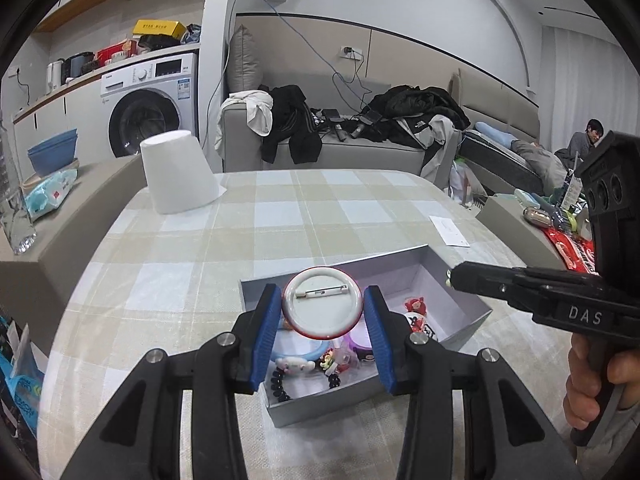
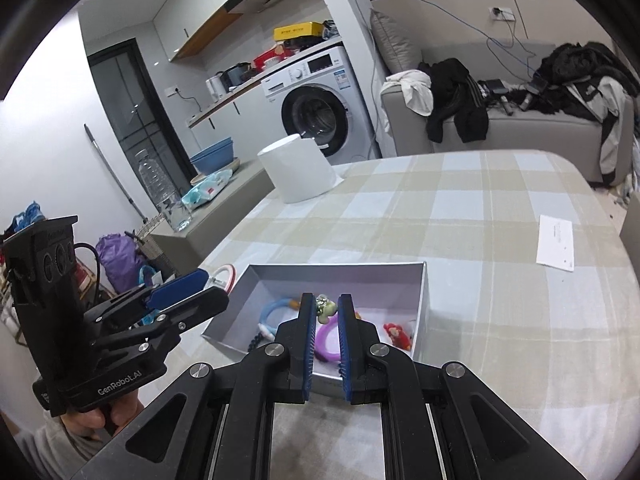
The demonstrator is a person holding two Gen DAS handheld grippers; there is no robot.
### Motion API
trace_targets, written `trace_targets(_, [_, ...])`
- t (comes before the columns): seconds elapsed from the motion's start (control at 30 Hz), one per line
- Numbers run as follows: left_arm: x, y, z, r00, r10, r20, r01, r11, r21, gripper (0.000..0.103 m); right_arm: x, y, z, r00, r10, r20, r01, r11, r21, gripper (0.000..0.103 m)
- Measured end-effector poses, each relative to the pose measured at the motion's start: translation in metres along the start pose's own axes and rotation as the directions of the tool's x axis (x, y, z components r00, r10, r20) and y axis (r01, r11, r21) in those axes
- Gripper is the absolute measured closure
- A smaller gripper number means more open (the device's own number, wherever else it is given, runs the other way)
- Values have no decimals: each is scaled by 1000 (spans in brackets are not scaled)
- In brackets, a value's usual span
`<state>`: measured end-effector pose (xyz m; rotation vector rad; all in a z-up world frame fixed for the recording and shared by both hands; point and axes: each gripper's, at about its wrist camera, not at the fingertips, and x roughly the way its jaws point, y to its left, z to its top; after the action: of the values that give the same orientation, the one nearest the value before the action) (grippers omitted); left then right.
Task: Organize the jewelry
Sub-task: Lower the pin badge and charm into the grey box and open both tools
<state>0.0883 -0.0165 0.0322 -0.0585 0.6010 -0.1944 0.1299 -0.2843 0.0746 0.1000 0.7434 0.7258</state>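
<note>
My left gripper is shut on a round pin badge, whose white back and clasp face the camera, held above the near left part of an open grey box. In the box lie a black bead bracelet, a blue ring, a purple ring and a red figure charm. My right gripper hangs over the box's middle, shut on a small green charm. In the left wrist view the right gripper comes in from the right, over the box's far right corner.
A checked cloth covers the table. An upturned white tub stands at its far left and a paper slip lies at the right. A clear bottle stands on the left side unit. A seated person is far right.
</note>
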Motion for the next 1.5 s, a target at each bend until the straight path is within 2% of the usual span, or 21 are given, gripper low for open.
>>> trace_targets(0.17, [4, 1, -9, 999, 11, -35, -11, 1000, 3, 66, 8, -10, -7, 999, 6, -32, -5, 1000, 25, 93])
trace_targets(0.43, [3, -2, -9, 999, 10, -47, -9, 1000, 13, 66, 15, -9, -10, 999, 10, -50, -9, 1000, 26, 93])
trace_targets(1.27, [11, -7, -9, 998, 11, -66, -9, 999, 34, 66, 16, -9, -10, 999, 9, -48, -8, 1000, 27, 90])
trace_targets(1.3, [10, -7, -9, 998, 8, -65, -6, 999, 32, 66, 14, -8, -10, 999, 8, -45, -7, 1000, 23, 89])
trace_targets(1.37, [10, -8, -9, 998, 3, -65, -2, 1000, 29, 66, 11, -6, -9, 999, 1, -33, -1, 1000, 12, 77])
trace_targets(1.43, [9, -8, -9, 998, -1, -71, 2, 1000, 26, 66, 8, -4, -8, 1000, 2, -20, -2, 1000, 5, 68])
trace_targets(1.5, [9, -8, -8, 997, -5, -73, 7, 1000, 28, 65, 6, -2, -7, 1000, -2, -13, 2, 1000, -6, 68])
